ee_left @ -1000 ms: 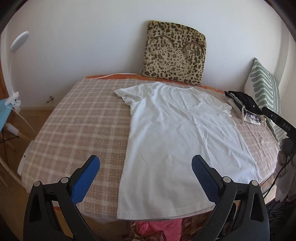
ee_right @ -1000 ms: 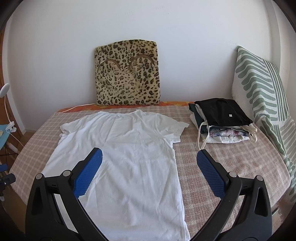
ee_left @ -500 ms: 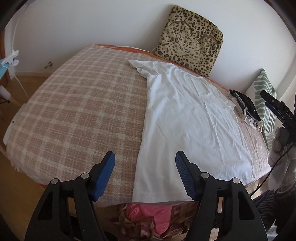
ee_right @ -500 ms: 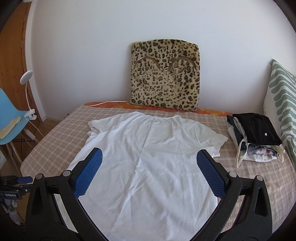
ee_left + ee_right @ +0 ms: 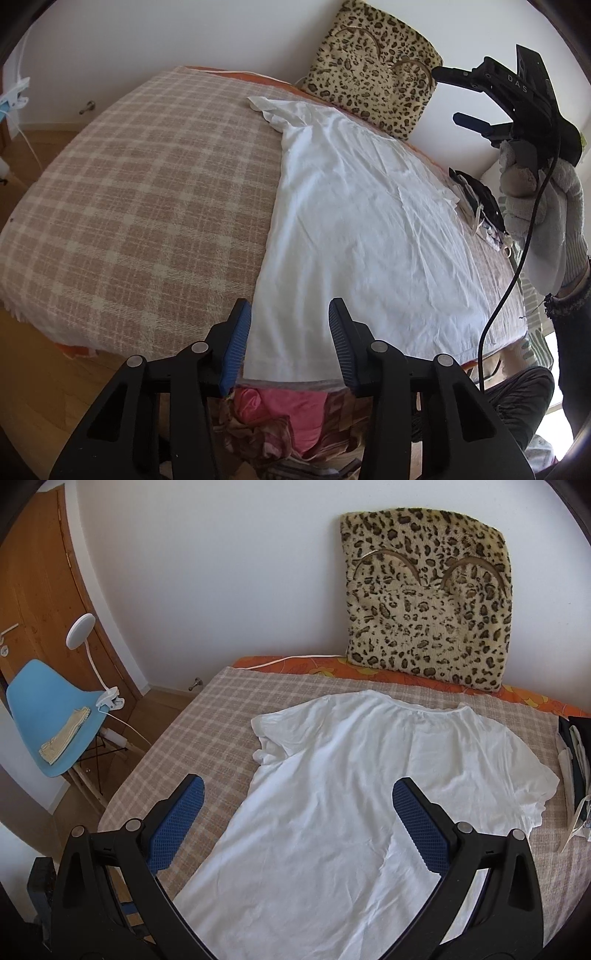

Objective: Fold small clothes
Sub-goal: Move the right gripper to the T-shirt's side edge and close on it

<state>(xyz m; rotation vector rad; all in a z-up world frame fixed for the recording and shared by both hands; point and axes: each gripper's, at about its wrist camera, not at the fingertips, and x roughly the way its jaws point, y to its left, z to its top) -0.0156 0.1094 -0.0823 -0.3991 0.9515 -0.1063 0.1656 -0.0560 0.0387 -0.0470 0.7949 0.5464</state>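
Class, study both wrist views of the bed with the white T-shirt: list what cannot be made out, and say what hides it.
- White T-shirt: near hem, right wrist view, cut off by the bottom edge and the right gripper.
- Clothes pile: contents unclear, left wrist view, partly behind a gloved hand; right wrist view crops it.
- Left gripper: whether its closing jaws touch the hem, unclear.
- Pink fabric: type unclear, behind the gripper.
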